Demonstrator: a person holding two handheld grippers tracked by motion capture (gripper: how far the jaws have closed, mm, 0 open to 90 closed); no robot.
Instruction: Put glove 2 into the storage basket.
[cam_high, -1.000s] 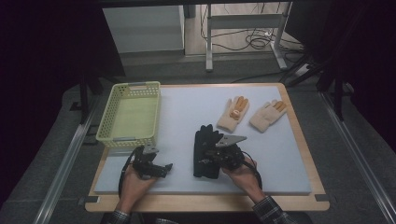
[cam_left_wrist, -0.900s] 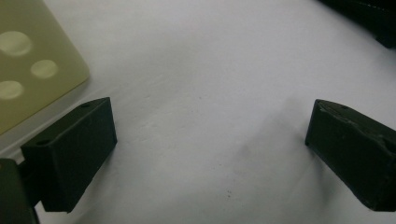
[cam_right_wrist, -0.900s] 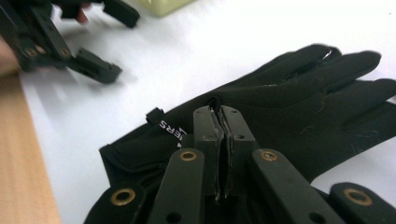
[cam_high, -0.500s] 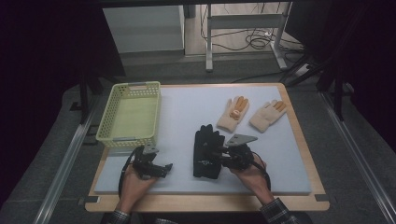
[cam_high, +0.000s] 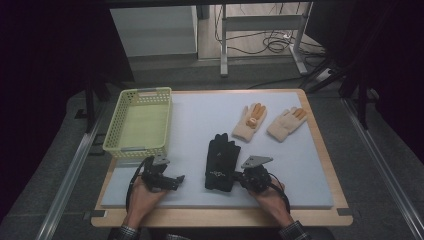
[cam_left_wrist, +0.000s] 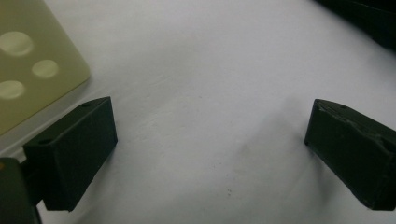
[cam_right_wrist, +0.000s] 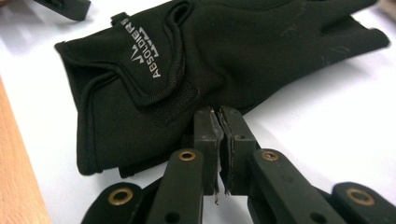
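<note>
The right tool (cam_right_wrist: 218, 122) has just snapped shut at the near edge of the black glove (cam_right_wrist: 196, 60) lying directly ahead on the table (cam_high: 300, 165); whether fabric is pinched is unclear. The left tool (cam_left_wrist: 210, 140) gapes empty.

The left gripper (cam_left_wrist: 210, 154) had its two black jaws standing wide apart, and nothing was between them. Under them and ahead of them lay a pale mat (cam_left_wrist: 205, 84), bare in the gap. Beyond the left jaw, a corner of a yellow-green basket (cam_left_wrist: 32, 70) with round holes was lying on the mat, just beside that jaw. Far ahead of the right jaw, a dark thing (cam_left_wrist: 369, 18) entered at the edge; what it was could not be told.
</note>
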